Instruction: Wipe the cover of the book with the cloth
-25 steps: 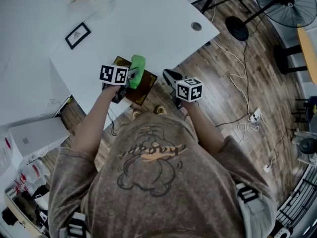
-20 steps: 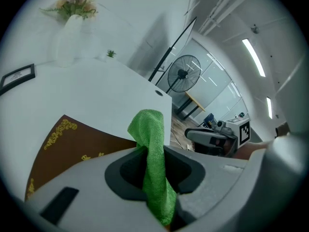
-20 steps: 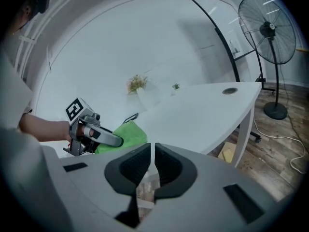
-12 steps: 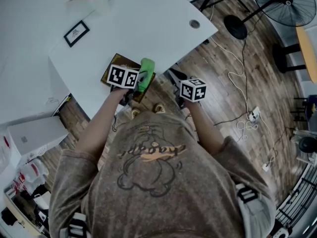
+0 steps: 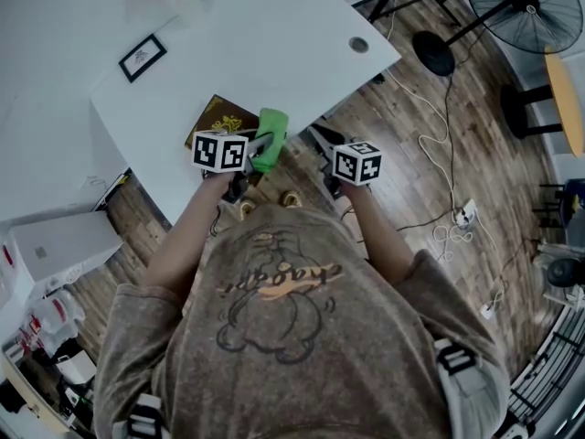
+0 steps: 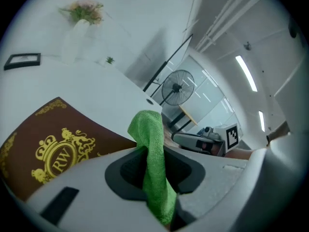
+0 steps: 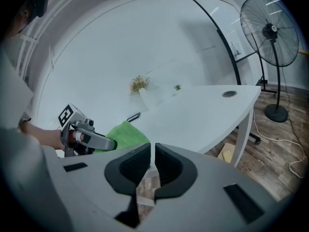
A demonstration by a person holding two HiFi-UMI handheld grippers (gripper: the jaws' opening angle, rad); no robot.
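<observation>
The left gripper (image 5: 255, 148) is clamped on a green cloth (image 5: 271, 135). In the left gripper view the fabric is pinched between the jaws and stands up above them in a folded bunch. The brown book (image 5: 218, 118), with a gold crest on its cover, lies flat near the front edge of the white worktop (image 5: 274, 58), just left of centre in the head view. The cloth sits at the book's right-hand edge, but I cannot tell whether it touches the cover.

The right gripper (image 7: 151, 161) has its jaws brought almost together with only a thin slit between them and nothing in it. It hangs off the worktop over the wooden floor (image 5: 420, 172), to the right of the cloth.

A small picture frame (image 5: 142, 56) lies toward the upper left of the worktop, and a standing fan (image 5: 530, 7) is in the upper right corner.
</observation>
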